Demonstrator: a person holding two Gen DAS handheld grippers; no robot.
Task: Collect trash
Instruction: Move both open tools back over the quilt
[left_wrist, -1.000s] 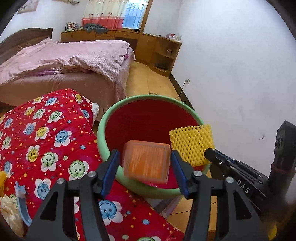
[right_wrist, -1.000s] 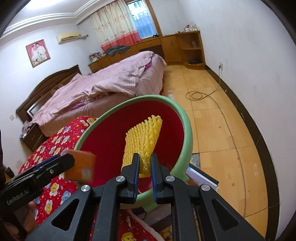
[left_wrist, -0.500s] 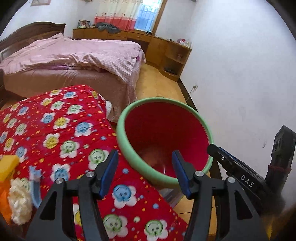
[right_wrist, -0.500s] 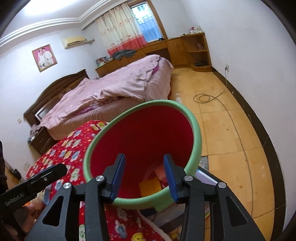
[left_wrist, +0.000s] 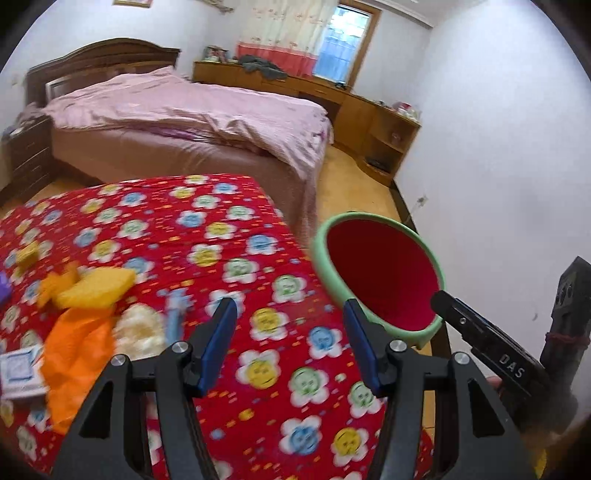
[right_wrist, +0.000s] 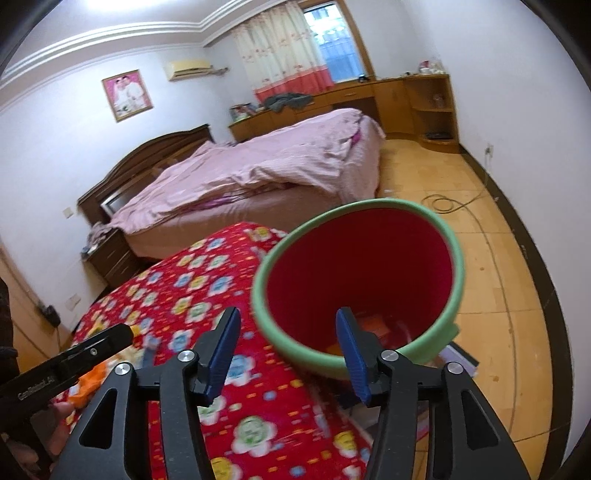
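Note:
A bin with a green rim (left_wrist: 369, 218) and red inside (right_wrist: 369, 258) stands at the right edge of a table under a red flowered cloth (left_wrist: 207, 258). Orange and yellow pieces (right_wrist: 373, 326) lie at its bottom. My left gripper (left_wrist: 290, 314) is open and empty above the cloth, left of the bin. My right gripper (right_wrist: 286, 321) hangs over the bin's near rim with its jaws opening and nothing between them. On the cloth at the left lie a yellow foam net (left_wrist: 96, 286), an orange bag (left_wrist: 74, 350), a white crumpled wad (left_wrist: 138, 328), a blue scrap (left_wrist: 175, 308) and a white packet (left_wrist: 18, 371).
A bed with pink covers (left_wrist: 184, 114) stands beyond the table. Wooden cabinets (right_wrist: 413, 96) run along the far wall under the window. A white wall (left_wrist: 498, 147) rises right of the bin. A cable (right_wrist: 447, 203) lies on the wooden floor.
The orange block left my left gripper and the yellow net left my right gripper; both dropped into the bin. Both grippers drew back and up, the left swinging left over the cloth.

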